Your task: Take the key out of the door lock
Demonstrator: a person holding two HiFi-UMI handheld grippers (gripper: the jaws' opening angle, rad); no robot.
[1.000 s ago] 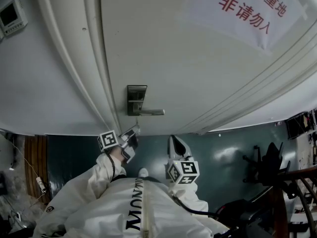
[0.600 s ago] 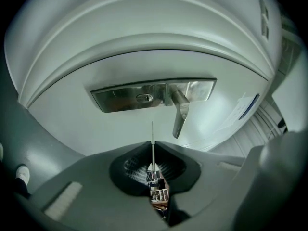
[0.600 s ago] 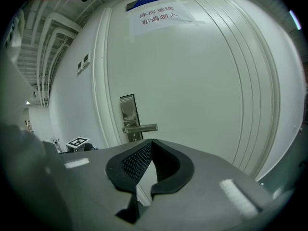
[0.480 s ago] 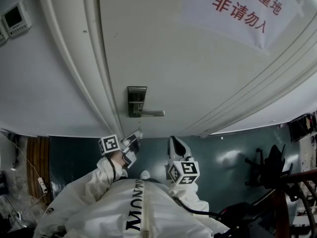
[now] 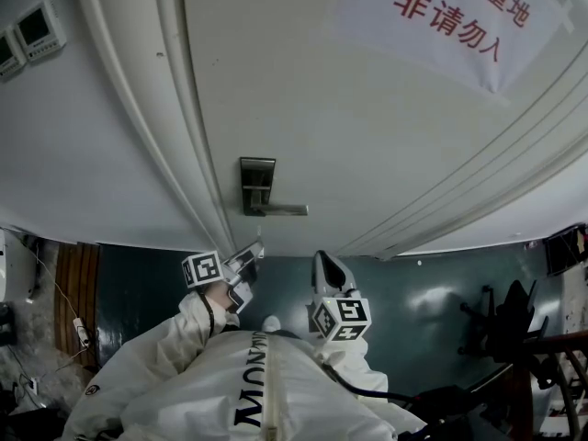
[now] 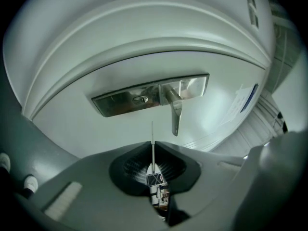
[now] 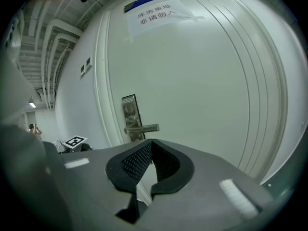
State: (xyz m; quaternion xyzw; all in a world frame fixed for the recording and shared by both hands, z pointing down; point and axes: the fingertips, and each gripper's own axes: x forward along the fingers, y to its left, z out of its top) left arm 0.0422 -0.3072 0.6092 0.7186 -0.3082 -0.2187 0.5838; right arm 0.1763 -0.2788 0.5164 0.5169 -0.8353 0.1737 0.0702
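Key: a thin metal blade held edge-on between the jaws of the left gripper. Its free end points at the lock plate, is out of the keyhole and stops short of it.
Left gripper: jaws pressed narrow on the key, which sticks out past their tips. In the head view it sits low and left of centre, aimed at the door.
Keyhole: a small dark slot in the plate, with nothing in it.
Lock plate: a long brushed-metal plate on the door, near the door's edge.
Handle: a metal lever that sticks out from the plate beside the keyhole.
Right gripper: jaw tips closed together with nothing between them. It is held just right of the left gripper, apart from the door, and faces the plate and handle.
Door: pale, with raised moulding lines.
Paper notice: white, with red characters, stuck high on the door.
Wall panels: small boxes on the wall left of the frame.
Person: a white sleeve and jacket at the bottom of the head view.
Floor: dark green.
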